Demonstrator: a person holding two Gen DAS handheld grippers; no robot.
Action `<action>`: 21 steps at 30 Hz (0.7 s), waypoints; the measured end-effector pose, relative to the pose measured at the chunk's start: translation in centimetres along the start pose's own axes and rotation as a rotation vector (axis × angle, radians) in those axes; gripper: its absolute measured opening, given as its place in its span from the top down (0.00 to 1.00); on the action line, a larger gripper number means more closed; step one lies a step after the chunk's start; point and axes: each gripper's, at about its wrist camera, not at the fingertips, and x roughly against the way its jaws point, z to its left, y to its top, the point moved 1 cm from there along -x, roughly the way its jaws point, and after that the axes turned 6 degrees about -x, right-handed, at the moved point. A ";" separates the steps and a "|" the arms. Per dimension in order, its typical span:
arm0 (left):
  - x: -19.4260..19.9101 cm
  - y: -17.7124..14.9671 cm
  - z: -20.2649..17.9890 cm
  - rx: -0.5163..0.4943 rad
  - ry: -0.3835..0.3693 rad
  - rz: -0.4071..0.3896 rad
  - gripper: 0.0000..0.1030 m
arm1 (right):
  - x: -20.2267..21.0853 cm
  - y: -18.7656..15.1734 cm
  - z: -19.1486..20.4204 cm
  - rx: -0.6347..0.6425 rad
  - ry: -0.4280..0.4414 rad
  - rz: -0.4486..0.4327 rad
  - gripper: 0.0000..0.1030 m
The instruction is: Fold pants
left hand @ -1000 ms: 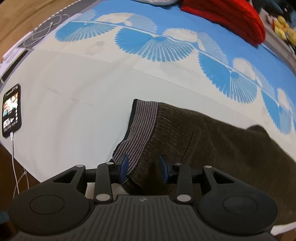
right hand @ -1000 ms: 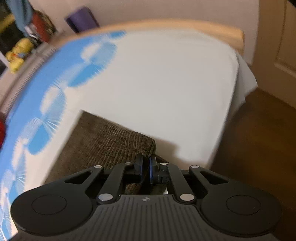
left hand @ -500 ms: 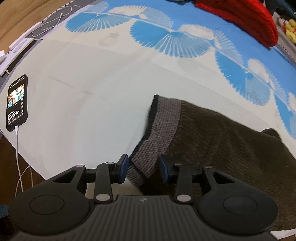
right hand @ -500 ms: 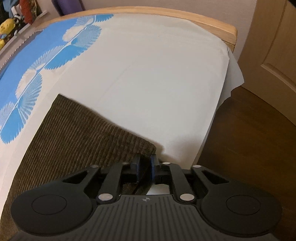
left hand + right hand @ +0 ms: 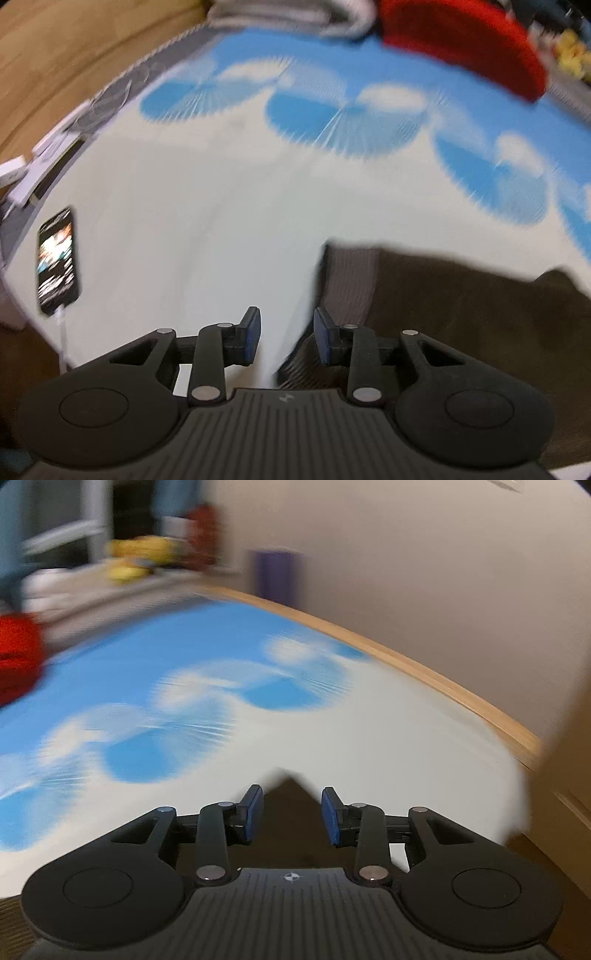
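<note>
1. The brown corduroy pants lie flat on the bed, on the white part of its sheet below the blue fan pattern
2. Their grey ribbed waistband faces left in the left wrist view, just ahead of the left tongs
3. The left tongs are closing with a clear gap; only white sheet shows between the pads, and the pants' edge sits by the right pad, gripped by neither
4. The right tongs are opening; a corner of the pants shows between the pads, and neither pad presses on it
5. A lit phone lies at the bed's left edge, a red garment at the far side
</note>
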 end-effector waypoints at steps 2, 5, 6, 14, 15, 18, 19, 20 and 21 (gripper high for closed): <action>0.5 0.6 -1.2 -0.032 -0.055 -0.045 0.66 | 0.8 0.2 3.5 0.066 0.150 0.008 0.62; -0.2 0.5 -3.8 -0.114 -0.126 -0.003 0.65 | 2.2 -0.3 9.0 0.187 0.371 0.032 0.62; -1.0 0.2 -4.5 -0.147 -0.123 0.043 0.63 | 2.8 -0.6 10.9 0.233 0.443 0.035 0.62; -4.6 -0.2 -4.7 -0.182 0.039 0.242 0.53 | 2.5 -5.1 20.8 0.476 0.684 0.159 0.62; -4.2 0.0 -4.9 -0.181 0.048 0.215 0.54 | 2.3 -5.2 21.7 0.492 0.701 0.171 0.62; -3.1 1.5 -5.5 -0.182 0.073 0.124 0.54 | 2.0 -5.7 24.6 0.514 0.746 0.196 0.62; -2.8 2.0 -5.7 -0.172 0.061 0.098 0.53 | 1.7 -5.9 25.4 0.510 0.751 0.209 0.62; -2.6 2.4 -5.9 -0.158 0.045 0.083 0.53 | 1.4 -5.9 26.1 0.499 0.761 0.230 0.62; -2.6 2.7 -6.2 -0.142 0.027 0.080 0.53 | 1.1 -6.4 27.3 0.488 0.776 0.250 0.62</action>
